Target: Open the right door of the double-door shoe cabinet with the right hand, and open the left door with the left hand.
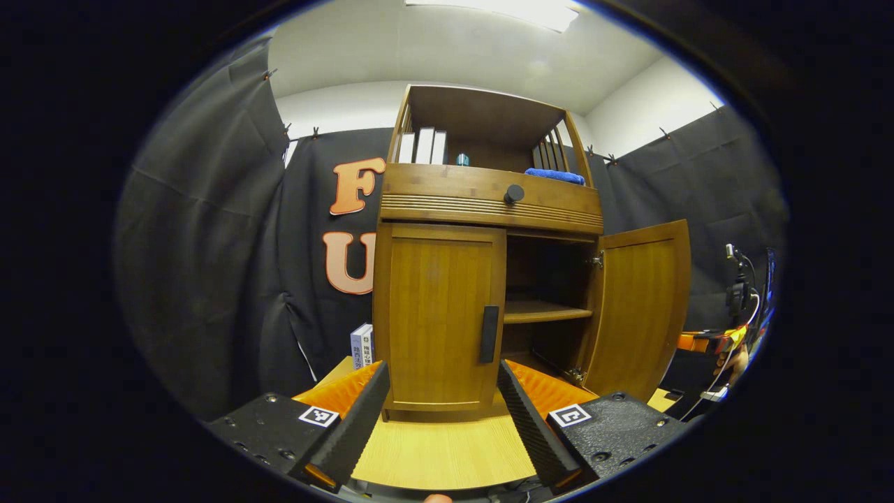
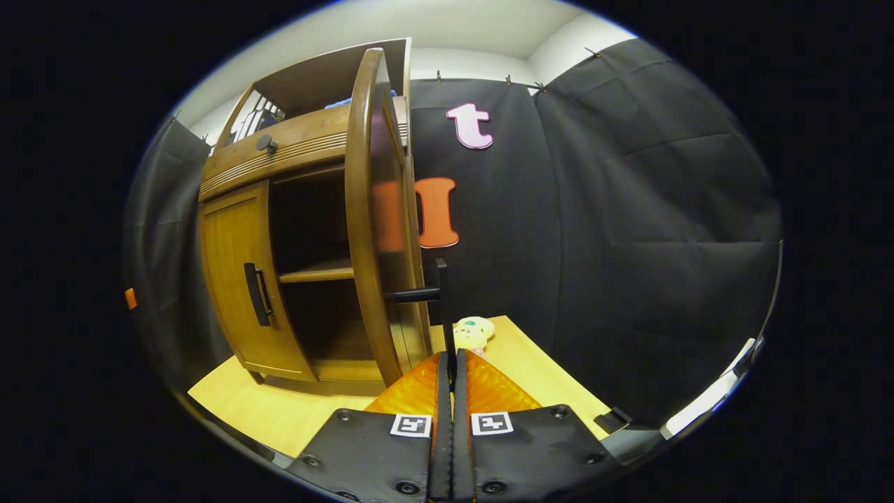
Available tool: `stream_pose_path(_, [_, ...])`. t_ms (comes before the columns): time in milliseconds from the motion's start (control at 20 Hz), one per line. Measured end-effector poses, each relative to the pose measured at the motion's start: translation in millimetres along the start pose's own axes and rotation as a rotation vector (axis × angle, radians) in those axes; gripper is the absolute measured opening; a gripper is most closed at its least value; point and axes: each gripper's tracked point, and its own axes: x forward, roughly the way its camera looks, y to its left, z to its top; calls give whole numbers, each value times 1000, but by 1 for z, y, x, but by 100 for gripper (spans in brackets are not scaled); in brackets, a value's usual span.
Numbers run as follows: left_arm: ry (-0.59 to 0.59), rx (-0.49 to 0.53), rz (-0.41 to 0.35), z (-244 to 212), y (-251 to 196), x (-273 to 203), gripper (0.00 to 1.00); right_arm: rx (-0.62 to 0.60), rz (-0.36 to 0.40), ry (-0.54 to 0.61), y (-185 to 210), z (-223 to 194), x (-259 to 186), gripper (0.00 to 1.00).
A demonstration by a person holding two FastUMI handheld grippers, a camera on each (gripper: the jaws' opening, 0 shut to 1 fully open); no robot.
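The wooden shoe cabinet (image 1: 489,202) stands on a pale table. Its left door (image 1: 436,314) is closed, with a dark vertical handle (image 1: 489,334) at its inner edge. My left gripper (image 1: 443,412) is open a short way in front of this door, its fingers apart and touching nothing. The right door (image 1: 639,307) is swung wide open, baring a shelf (image 1: 545,312). In the right gripper view that door (image 2: 370,209) is seen edge-on, and my right gripper (image 2: 451,360) is shut on its dark handle (image 2: 440,293). The closed left door (image 2: 237,265) is at the left.
A drawer with a round knob (image 1: 514,193) runs above the doors, with books and a blue cloth (image 1: 555,175) on top. A book (image 1: 362,344) stands left of the cabinet. A small plush toy (image 2: 473,332) lies on the table (image 2: 531,370) behind the open door.
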Motion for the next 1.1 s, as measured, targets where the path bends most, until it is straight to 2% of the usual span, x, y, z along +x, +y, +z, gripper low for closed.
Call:
stream_pose_path(50, [1, 0, -1, 0, -1, 2, 92, 1, -9, -1, -6, 0, -1, 7])
stream_pose_path(100, [2, -2, -3, 0, -2, 3, 92, 0, -20, -4, -11, 1, -4, 12])
stream_pose_path(250, [6, -6, -12, -3, -7, 8, 92, 2, -52, -14, -31, 3, -9, 12])
stream_pose_path(400, [14, 0, -13, -9, -10, 15, 92, 34, -22, 5, -29, -4, -14, 3])
stream_pose_path(450, [19, -1, -14, -11, -11, 18, 92, 23, -28, 6, -30, -6, -15, 8])
stream_pose_path(550, [33, -6, -17, -18, -15, 25, 92, 1, -36, -3, -30, -5, -17, 7])
stream_pose_path(600, [39, -6, -20, -22, -16, 29, 92, -3, -37, -9, -30, -4, -19, 12])
stream_pose_path(650, [43, -2, -24, -24, -17, 34, 92, -5, -38, -18, -29, -2, -21, 12])
stream_pose_path(750, [55, 2, -29, -30, -19, 51, 94, -12, -55, -42, -33, 3, -25, 3])
stream_pose_path(800, [63, -1, -33, -34, -21, 60, 94, -18, -67, -55, -36, 6, -26, 8])
stream_pose_path(900, [77, -12, -42, -42, -27, 74, 92, -19, -76, -68, -40, 8, -28, 8])
stream_pose_path(950, [80, -20, -48, -45, -30, 83, 94, -16, -75, -71, -40, 8, -29, 13])
stream_pose_path(1000, [85, -29, -52, -49, -33, 92, 92, -13, -73, -71, -40, 8, -31, 17])
stream_pose_path(1050, [89, -35, -55, -52, -35, 101, 92, -8, -74, -70, -41, 6, -32, 11])
stream_pose_path(1100, [89, -40, -57, -55, -36, 106, 94, -4, -74, -72, -42, 6, -32, 19])
